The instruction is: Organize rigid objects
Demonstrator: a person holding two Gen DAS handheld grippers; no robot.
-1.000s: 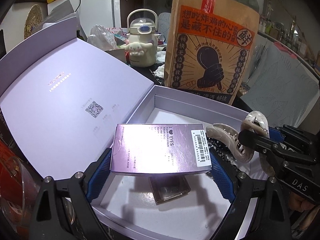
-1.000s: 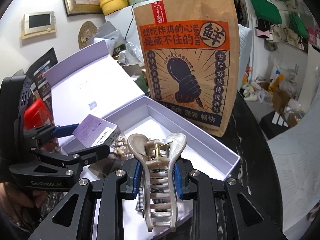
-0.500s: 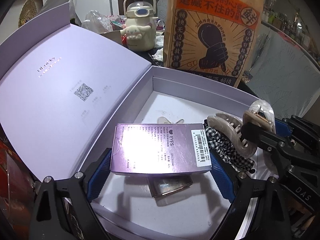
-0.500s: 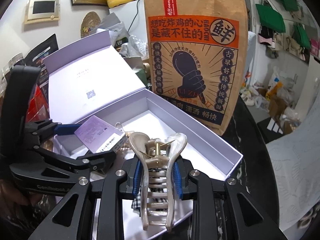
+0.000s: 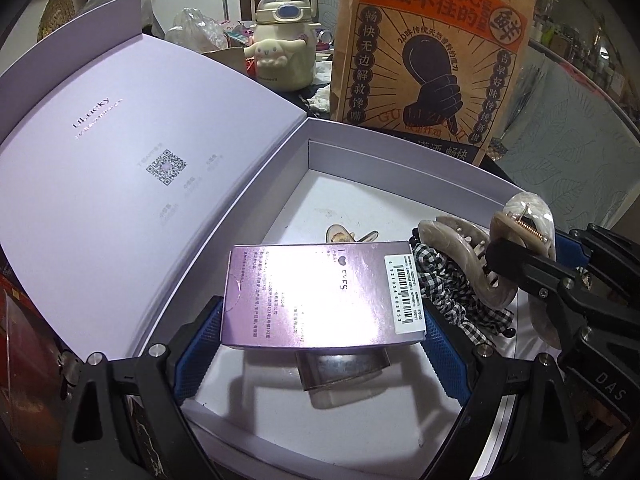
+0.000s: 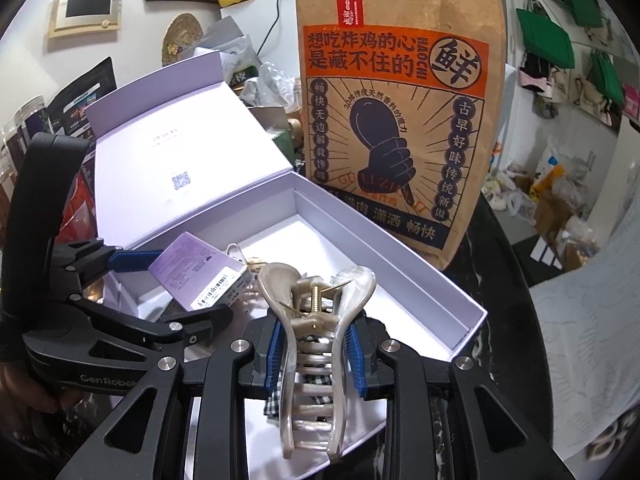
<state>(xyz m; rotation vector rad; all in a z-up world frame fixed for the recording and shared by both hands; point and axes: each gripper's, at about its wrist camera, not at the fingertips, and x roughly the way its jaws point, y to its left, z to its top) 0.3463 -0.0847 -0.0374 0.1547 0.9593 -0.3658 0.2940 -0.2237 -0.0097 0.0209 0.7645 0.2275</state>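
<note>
Left wrist view: the left gripper (image 5: 322, 336) clamps one glossy purple carton (image 5: 320, 292) at lower centre, over an open lilac box (image 5: 400, 152). One checked cloth (image 5: 452, 284) lies right.

Right wrist view: the right gripper (image 6: 316, 354) grips one pearly clip (image 6: 314, 320) at centre. One kraft bag (image 6: 396, 128) stands behind.

"ULucky" and a QR code inside the box lid (image 5: 120, 152), "EYES" and a barcode on the purple carton (image 5: 320, 292), "GenRobot" on the left gripper (image 6: 176, 280), "鲜" on the paper bag (image 6: 396, 120)
</note>
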